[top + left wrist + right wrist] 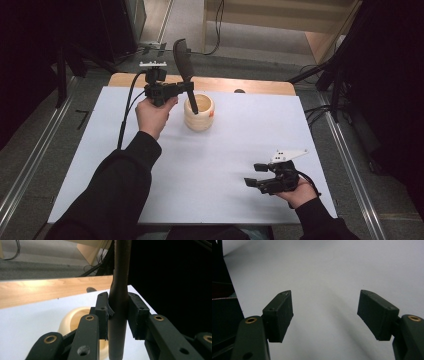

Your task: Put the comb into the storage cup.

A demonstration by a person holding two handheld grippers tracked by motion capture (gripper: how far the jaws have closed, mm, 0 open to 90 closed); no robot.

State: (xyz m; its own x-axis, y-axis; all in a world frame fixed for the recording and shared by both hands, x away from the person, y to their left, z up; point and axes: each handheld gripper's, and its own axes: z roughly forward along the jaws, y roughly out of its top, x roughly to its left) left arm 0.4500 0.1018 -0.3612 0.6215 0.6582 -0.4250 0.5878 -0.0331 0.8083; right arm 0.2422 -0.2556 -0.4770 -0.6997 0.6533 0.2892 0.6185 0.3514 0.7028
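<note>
A dark long-handled utensil (185, 70) stands nearly upright, its lower end inside a cream-coloured round pot (199, 113) at the back middle of the white table top. My left gripper (186, 88) is shut on the utensil's handle (118, 315) just above the pot (72, 320). The utensil's broad upper end rises above the table's far edge. My right gripper (254, 175) rests low near the front right of the table, jaws wide apart, with nothing between its fingers (279, 315).
A white sheet (200, 165) covers the table, with a wooden strip (220, 84) along its far edge. Metal rails run along both sides. Cables and dark stands lie on the floor beyond the table.
</note>
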